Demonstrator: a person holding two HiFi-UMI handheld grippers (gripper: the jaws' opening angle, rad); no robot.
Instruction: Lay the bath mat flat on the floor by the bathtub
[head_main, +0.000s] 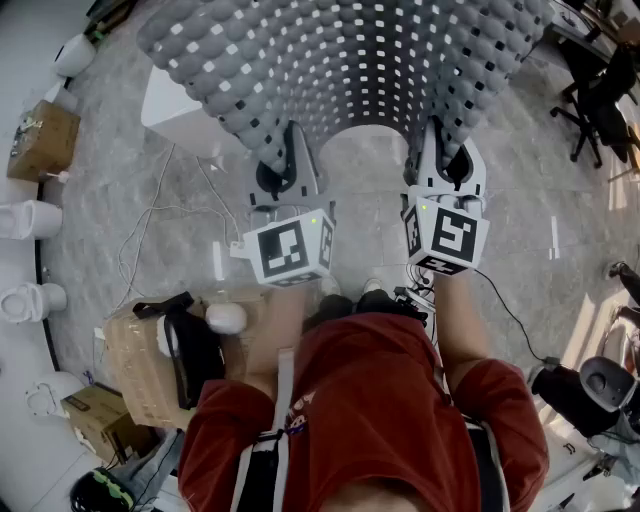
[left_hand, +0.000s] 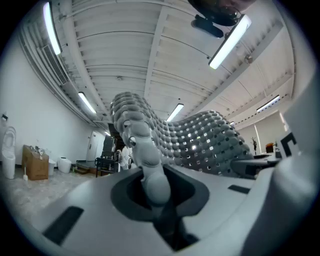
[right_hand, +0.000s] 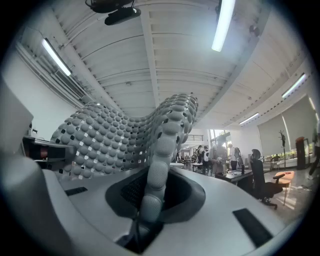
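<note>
A grey bath mat (head_main: 350, 60) made of round bobbles with square holes hangs spread out in front of me, held up off the floor. My left gripper (head_main: 283, 165) is shut on its near left edge. My right gripper (head_main: 447, 165) is shut on its near right edge. In the left gripper view the mat's edge (left_hand: 150, 170) runs down between the jaws of the left gripper (left_hand: 155, 200). In the right gripper view a strip of bobbles (right_hand: 155, 180) is pinched in the right gripper (right_hand: 145, 210). The white bathtub (head_main: 185, 110) shows at the left, partly hidden by the mat.
Grey marble floor (head_main: 130, 190) lies below. Cardboard boxes (head_main: 45, 135) (head_main: 140, 360), white toilets (head_main: 30, 218) and loose cables (head_main: 160, 225) sit at my left. A black office chair (head_main: 600, 95) stands at the far right. My feet (head_main: 370, 295) are under the grippers.
</note>
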